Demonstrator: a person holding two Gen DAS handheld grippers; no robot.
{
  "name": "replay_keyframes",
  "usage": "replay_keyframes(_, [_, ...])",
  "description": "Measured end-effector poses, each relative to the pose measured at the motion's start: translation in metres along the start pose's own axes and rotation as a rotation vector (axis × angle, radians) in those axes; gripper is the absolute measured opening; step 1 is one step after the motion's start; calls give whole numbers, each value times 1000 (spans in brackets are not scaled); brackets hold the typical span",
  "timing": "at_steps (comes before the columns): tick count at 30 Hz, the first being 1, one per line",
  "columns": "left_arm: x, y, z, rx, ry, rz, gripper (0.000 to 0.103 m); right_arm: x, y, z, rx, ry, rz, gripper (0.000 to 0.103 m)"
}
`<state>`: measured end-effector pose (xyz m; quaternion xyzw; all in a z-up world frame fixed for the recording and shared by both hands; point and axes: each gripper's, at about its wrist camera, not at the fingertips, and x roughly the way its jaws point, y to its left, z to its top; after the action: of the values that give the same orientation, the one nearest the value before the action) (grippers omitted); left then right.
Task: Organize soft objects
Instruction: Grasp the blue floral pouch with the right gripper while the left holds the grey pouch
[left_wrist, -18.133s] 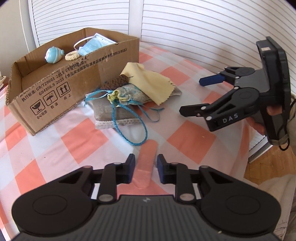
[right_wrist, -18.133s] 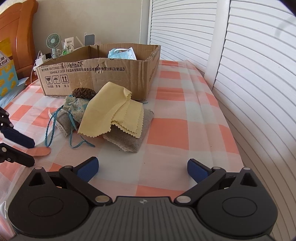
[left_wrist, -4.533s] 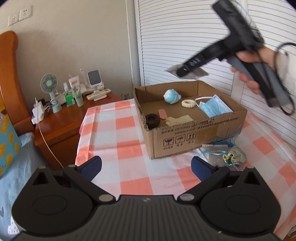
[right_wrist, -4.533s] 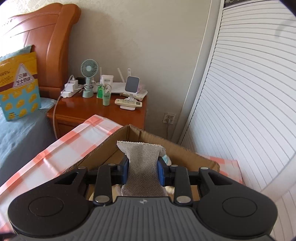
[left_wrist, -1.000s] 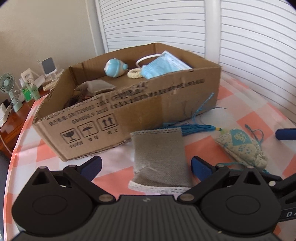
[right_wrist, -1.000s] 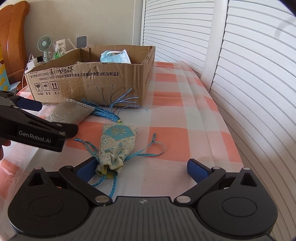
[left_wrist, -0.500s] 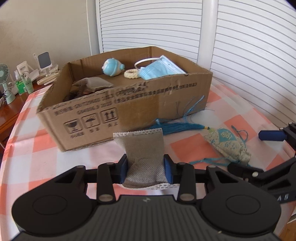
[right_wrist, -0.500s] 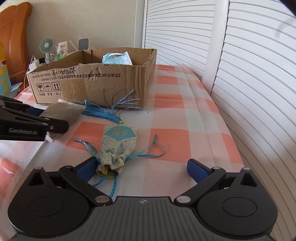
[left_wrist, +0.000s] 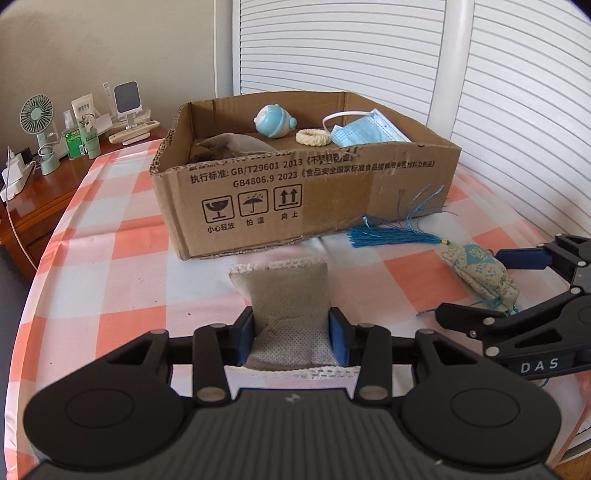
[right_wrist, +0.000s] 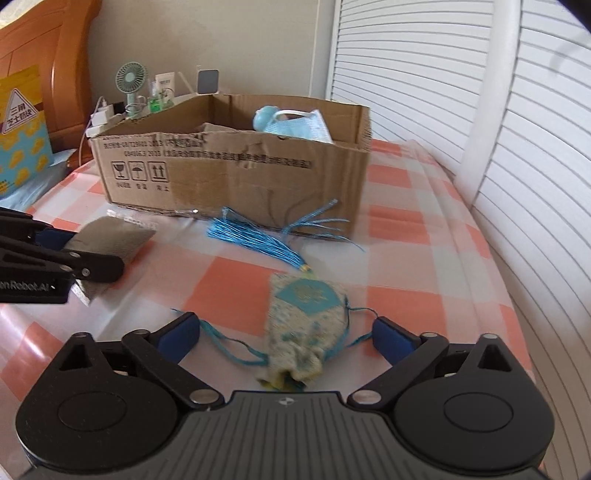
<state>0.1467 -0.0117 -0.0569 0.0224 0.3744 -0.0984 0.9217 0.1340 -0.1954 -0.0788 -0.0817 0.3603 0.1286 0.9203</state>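
Grey sachet (left_wrist: 290, 295): a grey mesh pouch with a white lace edge, clamped across its lower middle between the blue pads of the left gripper (left_wrist: 291, 334); its lace top stood free ahead of the fingers, short of the box front. In the right wrist view the same pouch (right_wrist: 110, 240) showed at the left, held in the black fingers.
Left gripper: closed tight on the grey sachet, pinching it in at the sides.
Floral sachet (right_wrist: 308, 321): a pale drawstring pouch with a teal patch, lying on the checked tablecloth (right_wrist: 399, 236) between the spread fingers of the right gripper (right_wrist: 288, 332), nearer the right-hand finger, touching neither pad. Its gathered mouth pointed back toward the gripper body.
Right gripper: fingers wide apart, holding nothing; from the left wrist view it (left_wrist: 476, 288) sat at the right edge, one finger on either side of the floral sachet (left_wrist: 478, 273).
Blue tassel (right_wrist: 255, 240): fanned on the cloth from the floral sachet's far end toward the cardboard box (left_wrist: 332, 192), its loose threads lying against the box front.
Cardboard box: open-topped, on the table beyond both grippers.
Box contents: a blue round toy (left_wrist: 274, 121), a cream crocheted ring (left_wrist: 314, 137), a blue face mask (left_wrist: 364, 131) and another grey pouch (left_wrist: 232, 144).
Nightstand (left_wrist: 40, 184): to the left, carrying a small green fan (left_wrist: 37, 118) and bottles.
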Motion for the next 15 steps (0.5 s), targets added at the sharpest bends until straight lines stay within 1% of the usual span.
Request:
replay_keyframes(2, [1, 0, -1, -6, 0, 3, 48, 1, 3, 3, -11, -3, 14, 83])
replay_keyframes(3, [1, 0, -1, -9, -1, 4, 50, 0, 4, 4, -12, -3, 18, 80])
replay_keyframes(4, [1, 0, 0, -12, -2, 3, 51, 0, 4, 6, -8, -2, 19, 74])
replay_keyframes(6, [3, -1, 0, -19, -2, 5, 59, -2, 2, 6, 2, -2, 15, 70])
replay_keyframes(8, [5, -2, 1, -25, -6, 15, 59, -2, -1, 7, 9, 0, 9, 60])
replay_keyframes(9, [6, -3, 1, -30, -6, 19, 58, -1, -1, 7, 10, 1, 4, 56])
replay_keyframes(10, [6, -3, 2, -38, -7, 18, 57, -1, -2, 8, 11, 1, -3, 47])
replay_keyframes(11, [5, -2, 2, -46, -9, 16, 54, -1, -2, 9, 13, 3, -8, 46])
replay_keyframes(12, [5, -2, 2, -52, -12, 16, 46, -1, -3, 10, 15, 6, -10, 45])
replay_keyframes(15, [4, -1, 2, -52, -11, 15, 40, -2, -4, 11, 17, 7, -17, 42])
